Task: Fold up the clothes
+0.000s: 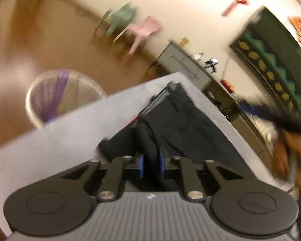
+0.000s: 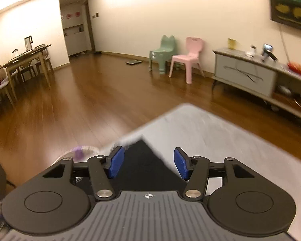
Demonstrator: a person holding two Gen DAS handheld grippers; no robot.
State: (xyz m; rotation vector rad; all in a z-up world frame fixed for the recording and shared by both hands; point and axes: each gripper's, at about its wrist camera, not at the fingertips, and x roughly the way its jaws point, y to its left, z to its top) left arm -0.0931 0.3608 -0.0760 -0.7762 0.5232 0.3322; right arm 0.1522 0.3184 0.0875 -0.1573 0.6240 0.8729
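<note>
Dark clothing (image 1: 182,118) lies on a grey table (image 1: 56,138), spread from the middle of the top toward its far corner. In the left wrist view one bunched part of the cloth rises into the left gripper (image 1: 150,160), and the 2 blue pads (image 1: 140,165) are almost together and pinch this fold between them. The rest of the garment stays flat on the table behind the fold, with a striped waistband or hem near the far edge, but the blur makes this detail unsure.

In the right wrist view the right gripper (image 2: 148,161) has its 2 blue pads (image 2: 116,161) clearly apart. A dark pointed corner of the clothing (image 2: 144,160) is seen between and below them, but the pads do not press on it.

Beside the table on the wooden floor (image 2: 90,100) stands a round basket (image 1: 56,94) with purple and pale cloth inside. Near the wall are a green chair (image 2: 164,52), a pink chair (image 2: 187,57) and a low grey cabinet (image 2: 244,74).
</note>
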